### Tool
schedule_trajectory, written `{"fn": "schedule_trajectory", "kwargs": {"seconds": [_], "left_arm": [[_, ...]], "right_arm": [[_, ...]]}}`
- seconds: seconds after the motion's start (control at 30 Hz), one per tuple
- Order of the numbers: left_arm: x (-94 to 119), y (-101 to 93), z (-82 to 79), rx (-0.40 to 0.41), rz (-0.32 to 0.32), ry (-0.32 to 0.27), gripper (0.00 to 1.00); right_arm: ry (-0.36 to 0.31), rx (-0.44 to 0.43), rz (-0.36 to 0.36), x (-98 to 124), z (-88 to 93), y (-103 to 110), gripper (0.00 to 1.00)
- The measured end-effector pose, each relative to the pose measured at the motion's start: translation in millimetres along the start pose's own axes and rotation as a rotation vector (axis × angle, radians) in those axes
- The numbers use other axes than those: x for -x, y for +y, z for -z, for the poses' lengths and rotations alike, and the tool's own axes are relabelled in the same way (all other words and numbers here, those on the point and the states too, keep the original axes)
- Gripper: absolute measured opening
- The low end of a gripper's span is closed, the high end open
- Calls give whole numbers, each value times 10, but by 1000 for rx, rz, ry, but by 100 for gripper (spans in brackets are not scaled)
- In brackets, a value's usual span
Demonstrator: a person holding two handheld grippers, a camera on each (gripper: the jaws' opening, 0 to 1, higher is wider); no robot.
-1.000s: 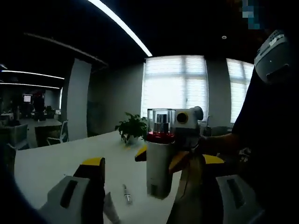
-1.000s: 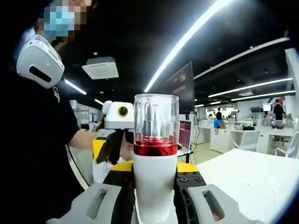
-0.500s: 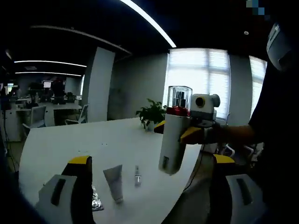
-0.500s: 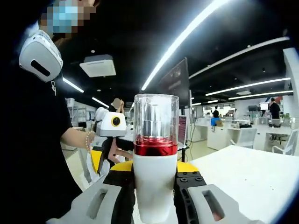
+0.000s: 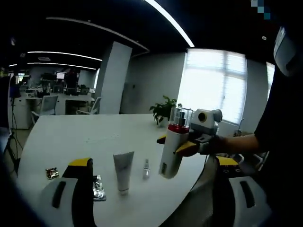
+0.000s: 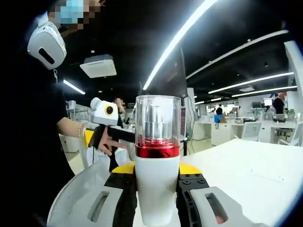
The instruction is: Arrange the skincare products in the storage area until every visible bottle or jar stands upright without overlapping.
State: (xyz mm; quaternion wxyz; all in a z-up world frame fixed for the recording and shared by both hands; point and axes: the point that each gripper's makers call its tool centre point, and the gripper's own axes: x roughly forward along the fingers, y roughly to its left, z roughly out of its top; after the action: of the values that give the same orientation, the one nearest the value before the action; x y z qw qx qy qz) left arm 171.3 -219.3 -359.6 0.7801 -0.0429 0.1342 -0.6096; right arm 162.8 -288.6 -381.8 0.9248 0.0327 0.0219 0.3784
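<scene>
White plastic table [image 5: 61, 142]: from the left gripper view I see, left to right, two crumpled foil sachets [image 5: 98, 189], a squeeze tube [image 5: 123, 169] lying flat with its cap toward me and its long axis running away from the camera, and a small slim vial [image 5: 146, 169] just beside it, also lying down. The left gripper [image 5: 156, 184] hangs above the near edge with its jaws spread wide and nothing between them.

To the right, the right gripper [image 5: 189, 144] is clamped on the pump bottle [image 5: 171, 147], held in the air above the table and well apart from the tube and vial. Its long axis is near upright, tilted slightly, with the clear cap and red collar at the top and the base pointing down at the table.

In the right gripper view, the pump bottle [image 6: 157, 161] stands between the jaws, cap up. I judge the next move to be a descent onto bare table right of the vial; the empty left gripper is nearer the lying tube.
</scene>
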Motion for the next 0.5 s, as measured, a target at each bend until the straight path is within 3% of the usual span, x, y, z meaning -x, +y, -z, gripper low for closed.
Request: {"fn": "schedule_trajectory", "kwargs": {"seconds": [0.1, 0.3, 0.5], "left_arm": [[23, 167, 130, 27, -36, 7, 99], [21, 300, 345, 62, -67, 45, 97], [34, 466, 457, 71, -114, 62, 97]], "right_arm": [[0, -20, 13, -22, 203, -108, 22], [6, -11, 24, -37, 488, -261, 22], [26, 9, 16, -79, 817, -415, 22]]}}
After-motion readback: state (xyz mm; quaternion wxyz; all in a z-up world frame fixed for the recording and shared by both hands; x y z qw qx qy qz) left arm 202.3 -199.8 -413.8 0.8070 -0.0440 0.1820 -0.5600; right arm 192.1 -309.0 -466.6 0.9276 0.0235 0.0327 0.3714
